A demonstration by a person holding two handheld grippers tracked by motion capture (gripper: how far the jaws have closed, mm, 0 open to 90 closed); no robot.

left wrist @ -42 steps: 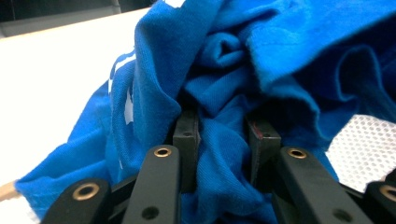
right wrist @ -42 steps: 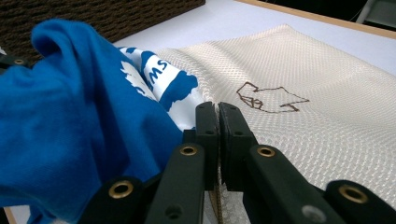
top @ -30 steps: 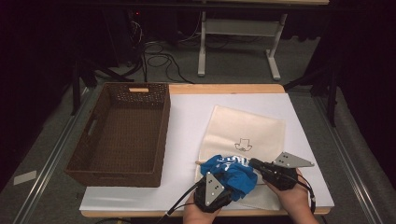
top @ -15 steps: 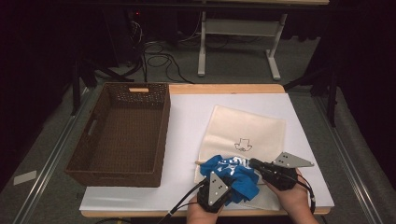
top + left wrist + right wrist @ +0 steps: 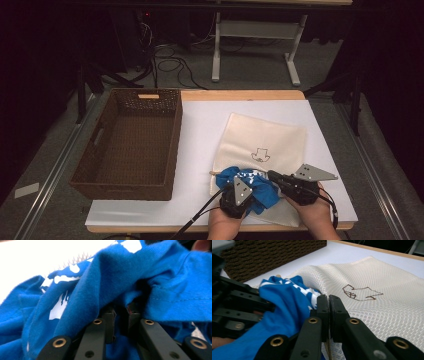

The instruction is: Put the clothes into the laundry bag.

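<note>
Nearest you, your left gripper (image 5: 242, 189) has just closed on a fold of the soft, limp blue shirt (image 5: 250, 186) bunched at the mesh bag (image 5: 265, 145) mouth, while your right gripper (image 5: 328, 300) pinches the bag's edge; grip bunched cloth.

- You've got a wooden table (image 5: 240, 95) with a white sheet (image 5: 200, 125) over most of it.
- Brown wicker basket (image 5: 130, 140) sits on the left side.
- Cream mesh bag (image 5: 270, 140) lies flat right of it, blue shirt (image 5: 250, 187) bunched at its near edge.

Bright tabletop, dark surroundings, soft close-ups
</note>
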